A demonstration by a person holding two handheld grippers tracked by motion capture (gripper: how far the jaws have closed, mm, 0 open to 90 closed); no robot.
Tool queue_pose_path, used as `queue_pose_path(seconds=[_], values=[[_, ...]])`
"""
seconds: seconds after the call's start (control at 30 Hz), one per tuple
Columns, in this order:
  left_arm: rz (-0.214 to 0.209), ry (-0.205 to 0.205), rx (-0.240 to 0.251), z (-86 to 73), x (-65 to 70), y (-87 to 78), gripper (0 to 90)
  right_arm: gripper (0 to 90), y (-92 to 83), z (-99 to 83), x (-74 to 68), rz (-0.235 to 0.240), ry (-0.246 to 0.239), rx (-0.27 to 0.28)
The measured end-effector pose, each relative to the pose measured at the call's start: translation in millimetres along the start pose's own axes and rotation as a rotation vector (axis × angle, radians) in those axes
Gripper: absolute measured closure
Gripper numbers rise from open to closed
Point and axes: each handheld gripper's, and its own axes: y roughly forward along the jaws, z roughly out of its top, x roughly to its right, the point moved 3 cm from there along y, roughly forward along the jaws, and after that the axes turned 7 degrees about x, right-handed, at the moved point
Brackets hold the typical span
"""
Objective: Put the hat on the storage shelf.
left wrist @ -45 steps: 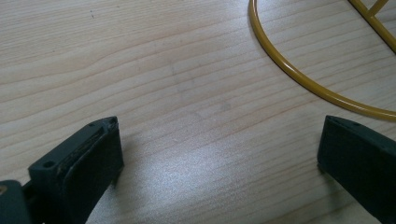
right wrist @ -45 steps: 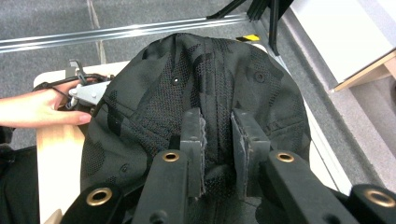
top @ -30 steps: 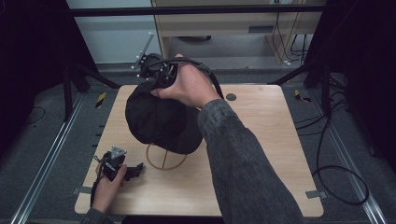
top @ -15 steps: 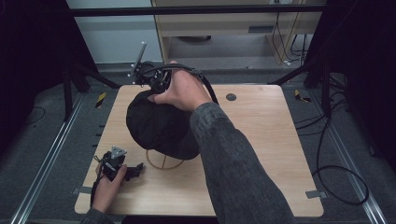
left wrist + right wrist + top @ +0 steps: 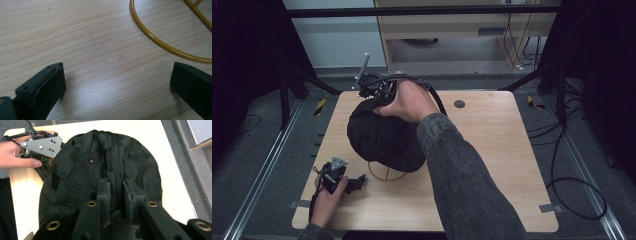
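Black camouflage-patterned mesh cap (image 5: 100, 167) sits mid-frame in my right gripper view, a fold of its fabric pinched tight in my right gripper (image 5: 116, 187). My left gripper (image 5: 117, 77), jaws spread, rests lower left beside a yellow wire ring stand (image 5: 160, 45). No readable writing. Pale wooden table (image 5: 492, 150); grey floor (image 5: 257, 150) around.
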Motion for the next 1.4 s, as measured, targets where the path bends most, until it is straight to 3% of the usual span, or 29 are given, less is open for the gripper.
queue_pose_path(seconds=[0.37,0.87,1.4], values=[[0.000,0.000,0.000,0.0,0.0,0.0,0.0,76.4,5.7,2.4,-3.6,0.002,-0.003,-0.033],[-0.001,0.000,-0.001,0.1,0.2,0.1,0.0,76.4,3.2,3.9,-8.6,0.002,-0.025,-0.030],[-0.001,0.000,0.000,0.2,0.2,0.2,0.0,72.8,6.1,0.0,-6.8,0.009,0.009,-0.031]])
